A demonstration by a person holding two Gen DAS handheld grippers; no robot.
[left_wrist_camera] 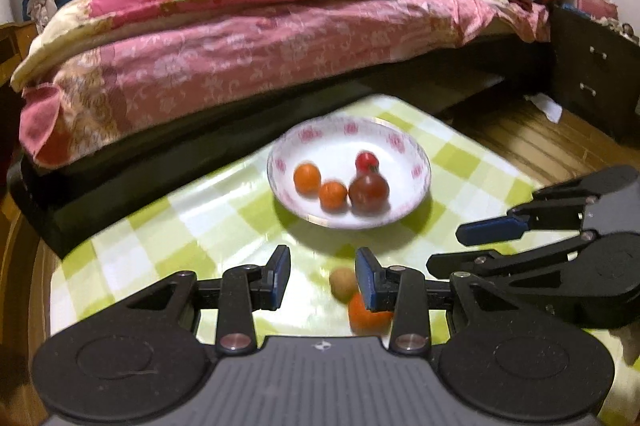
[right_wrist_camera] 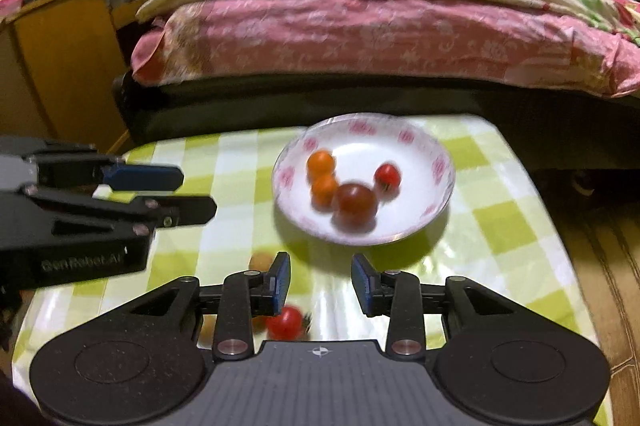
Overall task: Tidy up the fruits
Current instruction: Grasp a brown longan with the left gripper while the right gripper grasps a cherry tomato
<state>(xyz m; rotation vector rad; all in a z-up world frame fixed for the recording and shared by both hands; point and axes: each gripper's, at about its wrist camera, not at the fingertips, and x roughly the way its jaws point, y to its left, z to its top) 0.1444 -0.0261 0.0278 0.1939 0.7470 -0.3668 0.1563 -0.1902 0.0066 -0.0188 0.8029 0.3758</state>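
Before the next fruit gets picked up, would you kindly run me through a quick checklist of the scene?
1. Left gripper empty, jaws apart: ok.
2. Right gripper empty, jaws apart: ok.
3. Bowl upright on the table, with room left: ok.
4. Fruit still outside the bowl: not ok; a red tomato, an orange and a brown fruit lie on the cloth.
5. Any loose fruit between a gripper's fingers: not ok; none is lined up.
6. Views sharp enough to aim: not ok; both are blurred.

Only "GenRobot.AI", faint and blurred, on the side of the left gripper (right_wrist_camera: 196, 192); nothing else legible.
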